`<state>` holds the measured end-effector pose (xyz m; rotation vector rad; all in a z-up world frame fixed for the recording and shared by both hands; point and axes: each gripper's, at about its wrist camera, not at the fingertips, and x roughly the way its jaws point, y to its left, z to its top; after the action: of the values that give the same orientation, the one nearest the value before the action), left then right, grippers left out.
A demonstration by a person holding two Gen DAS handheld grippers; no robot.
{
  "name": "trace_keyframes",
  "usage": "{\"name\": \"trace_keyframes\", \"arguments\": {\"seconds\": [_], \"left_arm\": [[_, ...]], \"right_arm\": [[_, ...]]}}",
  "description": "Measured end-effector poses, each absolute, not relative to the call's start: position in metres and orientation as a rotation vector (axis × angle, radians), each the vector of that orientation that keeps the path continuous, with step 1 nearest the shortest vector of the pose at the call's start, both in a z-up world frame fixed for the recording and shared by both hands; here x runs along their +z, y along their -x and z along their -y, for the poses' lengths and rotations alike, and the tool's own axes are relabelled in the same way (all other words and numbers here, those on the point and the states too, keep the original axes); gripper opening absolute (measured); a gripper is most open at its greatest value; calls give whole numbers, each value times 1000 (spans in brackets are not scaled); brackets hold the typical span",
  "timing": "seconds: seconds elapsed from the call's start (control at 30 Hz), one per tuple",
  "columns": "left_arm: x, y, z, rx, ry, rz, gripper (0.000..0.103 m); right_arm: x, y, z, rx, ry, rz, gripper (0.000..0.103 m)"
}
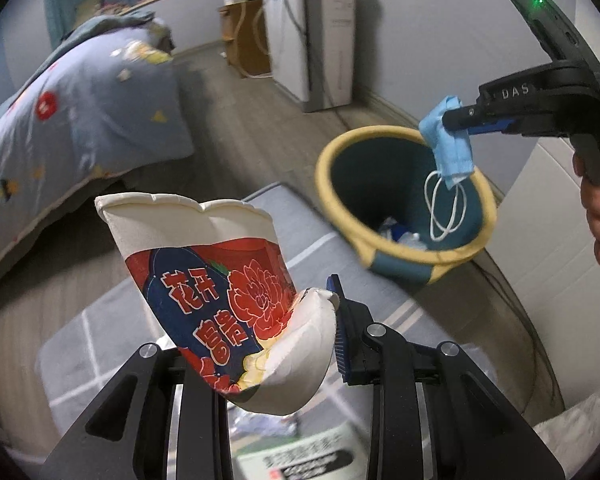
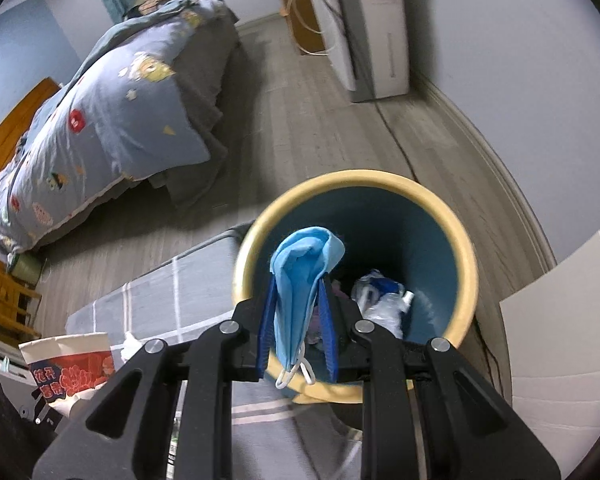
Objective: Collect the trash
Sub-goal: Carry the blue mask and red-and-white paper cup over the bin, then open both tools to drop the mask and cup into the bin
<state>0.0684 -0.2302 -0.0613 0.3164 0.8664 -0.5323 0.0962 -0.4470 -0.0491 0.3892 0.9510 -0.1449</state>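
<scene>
- Left wrist view: my left tongs (image 1: 284,320) clench a crushed paper cup (image 1: 220,280) — white rim, red peony print and red Chinese characters on a blue panel, reading upside down.
- "DAS" is lettered in white on my right tongs (image 1: 456,118).
- Those right tongs grasp a folded blue face mask (image 2: 300,280) between their blue pads, white ear loops dangling.
- Mask hangs directly over the mouth of the trash bin (image 2: 460,240) — teal wall, yellow rim, litter at the bottom.
- Cup sits left of the bin, above a grey rug (image 1: 308,220).
</scene>
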Motion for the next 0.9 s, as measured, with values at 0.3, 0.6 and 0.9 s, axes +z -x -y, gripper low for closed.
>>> {"name": "trace_keyframes", "arguments": {"seconds": [0.3,0.6,0.9], "left_arm": [[-66,-87,287,-649,-277,-863,30],[-94,-108,344,-745,-248,-963,30],[-106,-127,370,-740,-323,-940,36]], "right_arm": [[-62,-82,495,-214,-472,-954,21],[-86,-79,520,-298,-521,-1007,21],[-94,-81,523,-261,-581,-985,21]]}}
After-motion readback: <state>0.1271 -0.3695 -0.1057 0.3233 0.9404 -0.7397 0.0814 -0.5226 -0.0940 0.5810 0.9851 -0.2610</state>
